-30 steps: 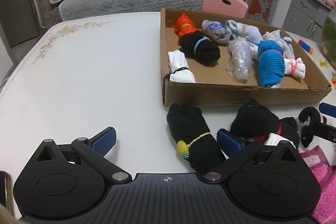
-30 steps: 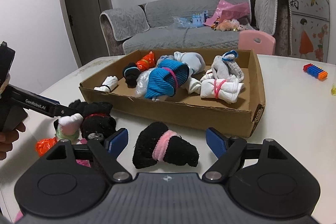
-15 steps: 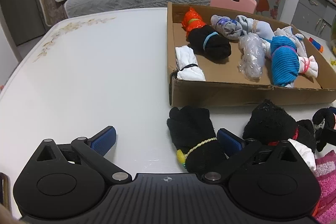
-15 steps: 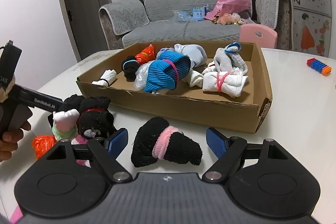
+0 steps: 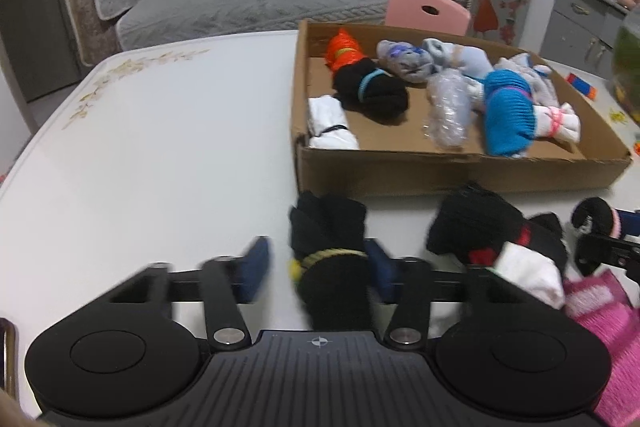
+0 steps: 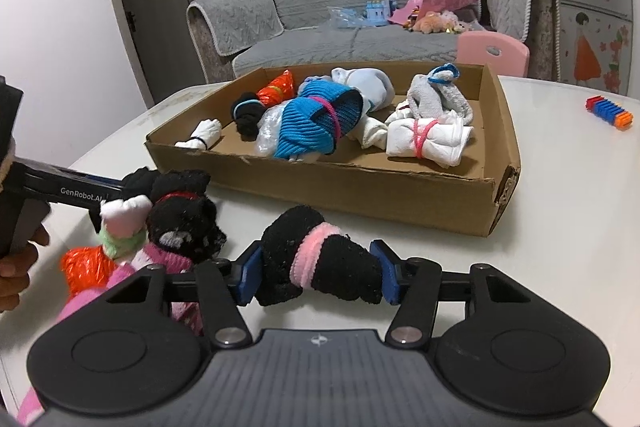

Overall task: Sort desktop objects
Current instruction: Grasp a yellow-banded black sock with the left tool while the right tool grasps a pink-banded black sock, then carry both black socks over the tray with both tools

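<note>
- Left wrist view: the left gripper [image 5: 316, 269] is closing around a black roll with a yellow band [image 5: 330, 267] on the table [image 5: 160, 147], just before the box [image 5: 440, 171]. Its right pad touches the roll; the left pad stands clear, so nothing is grasped.
- Right wrist view: the right gripper [image 6: 319, 277] is closing, both pads pressing a black roll with a pink band [image 6: 316, 261], near the box [image 6: 360, 183] front.

Left hand-held gripper [image 5: 316, 269] jaws closing; right hand-held gripper [image 6: 318, 273] jaws closing, both angled downward.
</note>
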Tool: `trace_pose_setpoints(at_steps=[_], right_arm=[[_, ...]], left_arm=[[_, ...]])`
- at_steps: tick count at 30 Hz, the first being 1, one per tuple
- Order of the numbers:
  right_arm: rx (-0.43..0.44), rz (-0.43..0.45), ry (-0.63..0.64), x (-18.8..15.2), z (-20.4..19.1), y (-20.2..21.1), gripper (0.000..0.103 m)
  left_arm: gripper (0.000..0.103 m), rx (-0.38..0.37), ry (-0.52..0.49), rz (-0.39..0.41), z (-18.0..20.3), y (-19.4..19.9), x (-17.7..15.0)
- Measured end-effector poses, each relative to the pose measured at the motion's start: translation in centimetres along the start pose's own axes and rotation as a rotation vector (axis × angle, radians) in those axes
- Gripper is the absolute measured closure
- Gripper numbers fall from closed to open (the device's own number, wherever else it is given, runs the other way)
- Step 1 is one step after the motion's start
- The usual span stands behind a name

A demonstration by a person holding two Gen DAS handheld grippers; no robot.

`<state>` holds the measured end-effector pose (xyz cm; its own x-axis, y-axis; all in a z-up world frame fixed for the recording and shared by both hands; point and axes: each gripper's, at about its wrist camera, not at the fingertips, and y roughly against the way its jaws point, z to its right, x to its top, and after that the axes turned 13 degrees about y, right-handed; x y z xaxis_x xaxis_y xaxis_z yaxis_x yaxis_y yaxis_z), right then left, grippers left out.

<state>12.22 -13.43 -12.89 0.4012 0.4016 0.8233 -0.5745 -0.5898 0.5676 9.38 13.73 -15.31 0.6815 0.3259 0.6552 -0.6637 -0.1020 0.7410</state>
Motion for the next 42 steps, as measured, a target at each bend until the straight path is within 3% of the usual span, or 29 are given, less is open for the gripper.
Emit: trace_pose_setpoints(at_steps=[10, 17, 30, 42], right_arm=[[0.001, -0.001, -0.027, -0.9, 0.6, 1.4, 0.054], [-0.004, 0.022, -0.075, -1.4, 1.8, 3.1, 0.054], [0.03, 0.118, -0.244, -1.8, 6.0, 7.9, 0.054], [0.002, 0.209, -0.159, 5.4, 8.4, 11.5, 0.054]], left_arm=[[0.059, -0.005, -0.026, -0.013, -0.1, 2.0, -1.6], [0.059, -0.033, -0.004, 0.024, -1.0, 5.2, -1.4], [0.059, -0.033, -0.064, 0.102, -1.6, 10.8, -0.3], [0.059, -0.052, -0.102, 0.168, 0.9, 12.4, 6.1]])
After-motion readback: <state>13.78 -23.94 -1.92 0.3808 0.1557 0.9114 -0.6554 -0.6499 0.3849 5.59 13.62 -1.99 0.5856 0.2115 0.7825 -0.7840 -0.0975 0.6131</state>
